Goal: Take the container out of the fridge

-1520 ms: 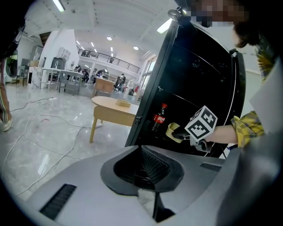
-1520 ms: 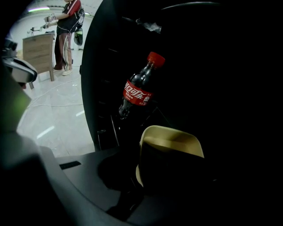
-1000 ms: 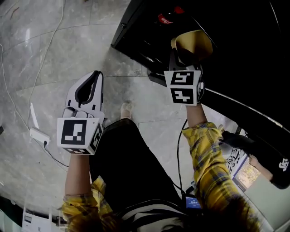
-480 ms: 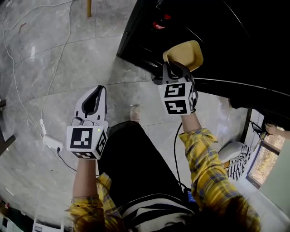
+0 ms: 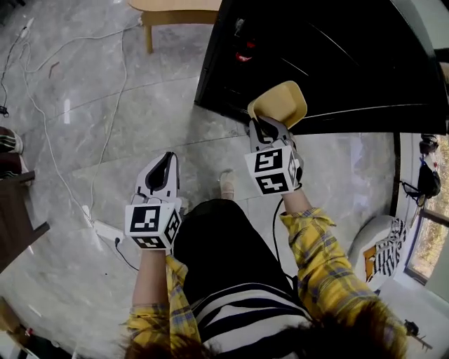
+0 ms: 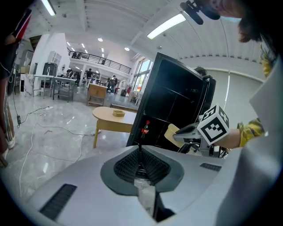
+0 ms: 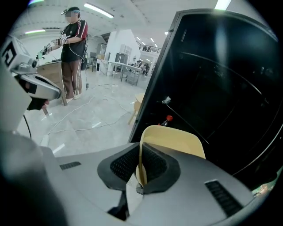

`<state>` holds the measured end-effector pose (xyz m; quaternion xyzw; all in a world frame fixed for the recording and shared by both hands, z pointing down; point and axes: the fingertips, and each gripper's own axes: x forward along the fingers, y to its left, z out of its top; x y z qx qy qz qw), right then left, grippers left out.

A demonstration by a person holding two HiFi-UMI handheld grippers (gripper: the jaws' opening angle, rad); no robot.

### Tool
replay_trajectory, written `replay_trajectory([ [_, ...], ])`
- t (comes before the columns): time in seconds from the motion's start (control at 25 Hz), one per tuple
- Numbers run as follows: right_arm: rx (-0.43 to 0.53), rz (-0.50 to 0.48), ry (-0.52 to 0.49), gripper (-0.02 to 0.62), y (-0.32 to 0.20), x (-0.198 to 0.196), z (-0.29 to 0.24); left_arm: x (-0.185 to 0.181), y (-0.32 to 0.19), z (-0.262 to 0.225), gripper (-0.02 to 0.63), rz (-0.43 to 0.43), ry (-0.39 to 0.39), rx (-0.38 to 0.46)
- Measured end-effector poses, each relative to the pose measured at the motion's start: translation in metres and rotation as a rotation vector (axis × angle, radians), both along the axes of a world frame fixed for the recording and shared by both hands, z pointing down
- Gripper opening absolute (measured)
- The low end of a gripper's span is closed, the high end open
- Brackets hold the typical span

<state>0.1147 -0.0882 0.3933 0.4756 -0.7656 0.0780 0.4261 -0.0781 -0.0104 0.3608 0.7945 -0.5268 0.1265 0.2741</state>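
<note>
A pale yellow container (image 5: 279,104) hangs in the air just outside the black fridge (image 5: 330,56), its rim pinched by my right gripper (image 5: 267,130), which is shut on it. In the right gripper view the container (image 7: 174,143) rises between the jaws with the dark fridge (image 7: 212,88) behind it. My left gripper (image 5: 161,174) hovers over the floor to the left, shut and holding nothing; its pads (image 6: 141,165) meet with nothing between them. The left gripper view also catches the container (image 6: 173,132) and the right gripper (image 6: 194,132).
A cola bottle (image 5: 243,55) stands inside the fridge. A wooden table (image 5: 175,10) is beside the fridge's left side. Cables and a power strip (image 5: 105,230) lie on the marble floor. A person (image 7: 73,53) stands far off at a bench.
The right gripper has drawn the yellow container out and away from the fridge. The head view has pulled back, showing more floor and the table. The left gripper stays shut.
</note>
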Motion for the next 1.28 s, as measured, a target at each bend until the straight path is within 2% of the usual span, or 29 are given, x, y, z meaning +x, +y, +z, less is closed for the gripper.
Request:
replay_trajectory([
  [0.4, 0.000, -0.062, -0.065, 0.041, 0.043, -0.037, -0.052, -0.017, 0.011, -0.046, 0.029, 0.007, -0.014, 0.014],
  [0.6, -0.011, -0.056, -0.119, 0.041, 0.063, -0.049, -0.072, -0.030, 0.008, -0.068, 0.029, 0.015, -0.041, 0.039],
  [0.96, -0.018, -0.030, -0.180, 0.041, 0.088, -0.047, -0.100, -0.042, 0.004, -0.101, 0.029, 0.045, -0.086, 0.091],
  [1.28, -0.013, -0.038, -0.182, 0.041, 0.112, -0.039, -0.112, -0.037, 0.007, -0.111, 0.029, 0.060, -0.089, 0.108],
])
